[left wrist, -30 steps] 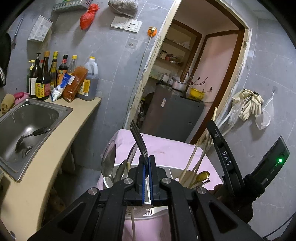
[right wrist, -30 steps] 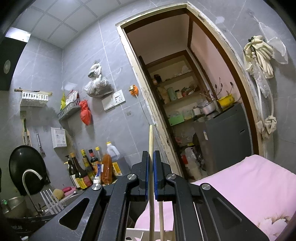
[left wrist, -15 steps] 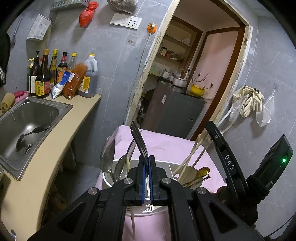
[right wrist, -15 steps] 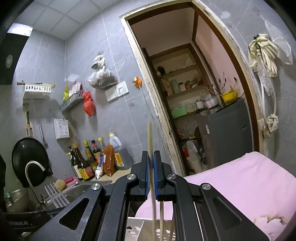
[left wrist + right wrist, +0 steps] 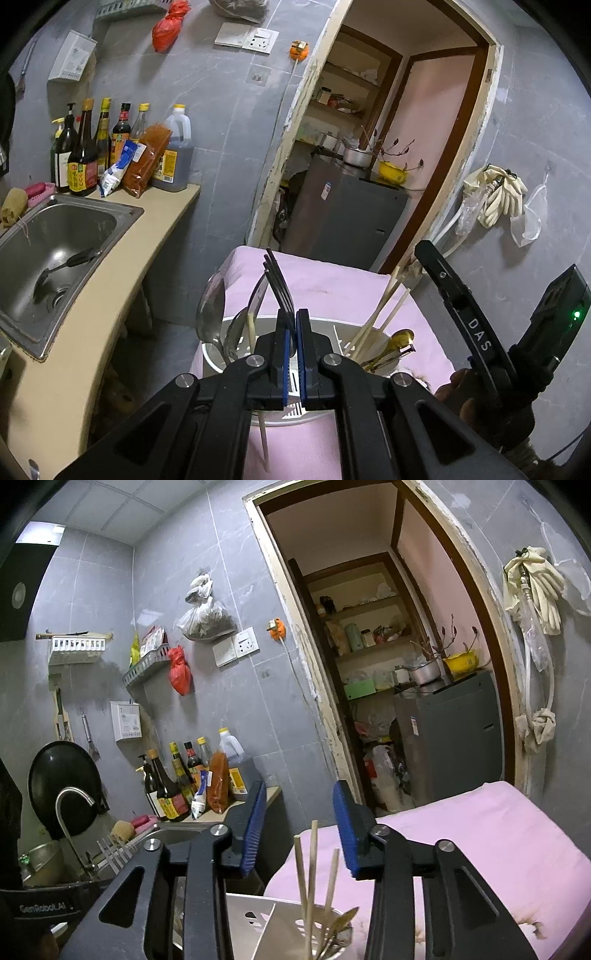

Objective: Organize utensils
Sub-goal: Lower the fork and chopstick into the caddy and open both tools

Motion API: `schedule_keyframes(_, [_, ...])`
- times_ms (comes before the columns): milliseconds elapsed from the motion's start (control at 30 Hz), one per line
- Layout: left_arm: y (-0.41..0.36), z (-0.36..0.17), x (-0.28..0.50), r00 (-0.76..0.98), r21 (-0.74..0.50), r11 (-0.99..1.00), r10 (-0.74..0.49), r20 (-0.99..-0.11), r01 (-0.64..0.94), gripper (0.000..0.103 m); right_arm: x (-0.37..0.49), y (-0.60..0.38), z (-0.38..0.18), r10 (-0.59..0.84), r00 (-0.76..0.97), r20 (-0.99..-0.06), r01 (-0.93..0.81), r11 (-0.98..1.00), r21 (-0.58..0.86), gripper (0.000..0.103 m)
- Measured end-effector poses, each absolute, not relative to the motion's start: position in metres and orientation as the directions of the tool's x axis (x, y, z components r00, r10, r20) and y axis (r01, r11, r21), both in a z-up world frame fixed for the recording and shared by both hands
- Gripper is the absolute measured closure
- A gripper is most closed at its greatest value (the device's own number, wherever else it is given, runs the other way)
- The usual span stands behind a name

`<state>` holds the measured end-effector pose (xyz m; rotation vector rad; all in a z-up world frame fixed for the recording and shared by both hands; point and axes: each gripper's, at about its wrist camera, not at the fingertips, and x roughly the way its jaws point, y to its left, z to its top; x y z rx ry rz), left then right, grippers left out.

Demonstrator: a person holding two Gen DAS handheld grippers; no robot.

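A white utensil holder [image 5: 325, 328] stands on a pink cloth-covered surface [image 5: 332, 284]. Its left part holds spoons [image 5: 209, 314]; its right part holds wooden chopsticks [image 5: 384, 306] and a small gold spoon [image 5: 400, 338]. My left gripper [image 5: 291, 332] is shut on a dark fork [image 5: 279, 284], tines up, above the holder. My right gripper [image 5: 301, 823] is open and empty above the chopsticks [image 5: 312, 864], which stand in the holder [image 5: 258, 919]. Its body also shows at the right of the left wrist view [image 5: 465, 317].
A steel sink [image 5: 48, 240] with a ladle in it sits in the beige counter [image 5: 110, 288] at left. Sauce bottles [image 5: 110, 147] stand at the counter's back. A doorway [image 5: 369, 147] with a grey fridge [image 5: 347, 210] lies behind the pink surface.
My right gripper has opened and let go of the chopstick, which now stands in the holder. My left gripper still holds the fork and has barely moved.
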<state>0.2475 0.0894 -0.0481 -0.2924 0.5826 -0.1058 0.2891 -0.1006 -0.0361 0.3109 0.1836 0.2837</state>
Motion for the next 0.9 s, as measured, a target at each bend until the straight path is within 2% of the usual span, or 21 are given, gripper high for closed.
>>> schedule_keyframes(267, [0.083,-0.044,0.248,0.815,-0.28,0.96,-0.178,-0.551,0.02,0.098,0.282,-0.113,-0.024,0.298,0.939,-0.17,-0.235,0.92,0.313,0.067])
schedule_keyframes(367, [0.081,-0.043,0.246,0.81,-0.27,0.963,-0.176,-0.559,0.023,0.096,0.277,-0.118,-0.018,0.289,0.941,-0.178,-0.227,0.926,0.301,0.062])
schedule_keyframes(500, [0.08,-0.04,0.244,0.811,-0.27,0.962,-0.178,-0.557,0.025,0.077,0.268,-0.128,-0.011,0.268,0.943,-0.199,-0.203,0.933,0.295,0.061])
schedule_keyframes(600, [0.08,-0.035,0.242,0.817,-0.278,0.96,-0.172,-0.55,0.015,0.072,0.264,-0.134,-0.006,0.262,0.939,-0.222,-0.193,0.938,0.288,0.061])
schedule_keyframes(667, [0.08,-0.03,0.24,0.823,-0.276,0.961,-0.164,-0.544,0.01,0.065,0.26,-0.137,-0.002,0.25,0.939,-0.235,-0.182,0.944,0.275,0.061])
schedule_keyframes(700, [0.078,-0.027,0.238,0.83,-0.271,0.963,-0.157,-0.535,0.008,0.057,0.258,-0.139,0.001,0.243,0.94,-0.239,-0.177,0.947,0.268,0.06])
schedule_keyframes(733, [0.078,-0.025,0.236,0.837,-0.268,0.963,-0.154,-0.526,0.009,0.05,0.255,-0.14,0.003,0.237,0.941,-0.242,-0.172,0.95,0.261,0.059])
schedule_keyframes(800, [0.077,-0.019,0.232,0.851,-0.257,0.966,-0.146,-0.504,0.013,0.043,0.248,-0.144,0.007,0.221,0.941,-0.256,-0.158,0.956,0.246,0.054])
schedule_keyframes(900, [0.073,-0.013,0.228,0.861,-0.228,0.974,-0.127,-0.492,0.013,0.035,0.24,-0.15,0.011,0.207,0.939,-0.275,-0.145,0.962,0.23,0.05])
